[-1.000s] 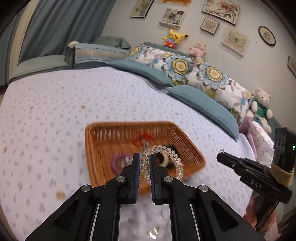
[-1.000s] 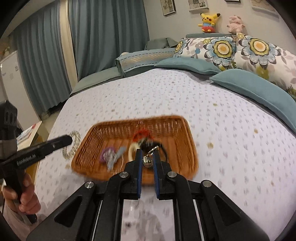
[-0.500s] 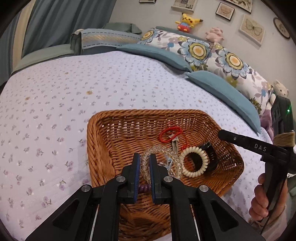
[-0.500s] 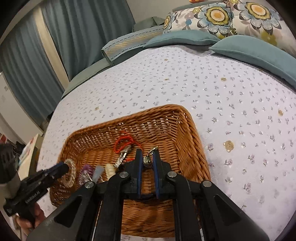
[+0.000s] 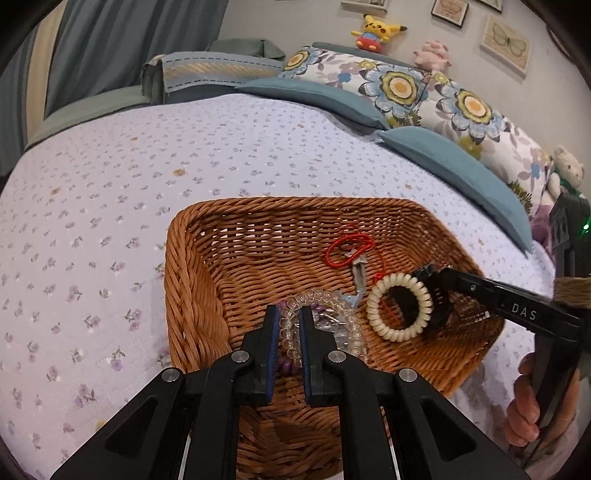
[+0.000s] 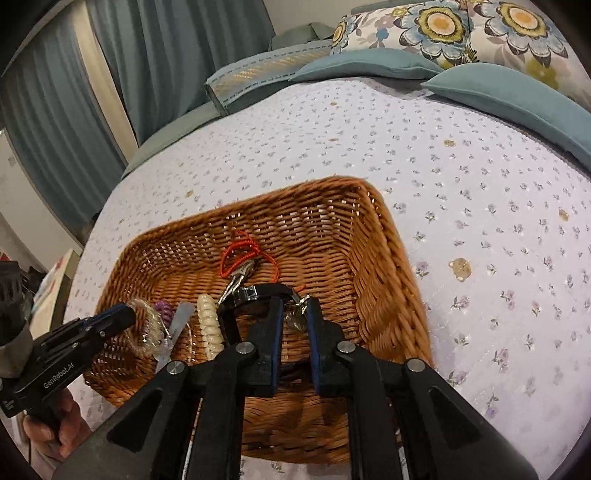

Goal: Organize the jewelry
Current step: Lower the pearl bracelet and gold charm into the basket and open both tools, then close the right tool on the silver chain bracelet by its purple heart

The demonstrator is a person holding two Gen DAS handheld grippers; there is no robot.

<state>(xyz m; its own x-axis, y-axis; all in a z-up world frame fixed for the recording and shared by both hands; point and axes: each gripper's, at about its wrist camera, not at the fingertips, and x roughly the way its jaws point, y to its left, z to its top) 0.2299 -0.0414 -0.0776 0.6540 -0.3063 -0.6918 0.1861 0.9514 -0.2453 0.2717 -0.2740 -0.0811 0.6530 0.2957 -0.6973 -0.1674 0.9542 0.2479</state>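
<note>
A brown wicker basket lies on the bed. My left gripper reaches down into it, shut on a clear beaded bracelet that rests over a purple bead bracelet. My right gripper is inside the basket too. Its jaws are opening, and a small silvery trinket hangs blurred between the pads. A red cord with a metal pendant, a cream spiral hair tie and a black band lie on the basket floor.
The bed has a lilac flowered sheet all around the basket. Teal cushions and floral pillows line the far side, with plush toys behind. A hand holds the right gripper's handle. Blue curtains hang at the left.
Both grippers have come down and forward into the basket, each with its piece. The right jaws now stand a little wider apart around the trinket.
</note>
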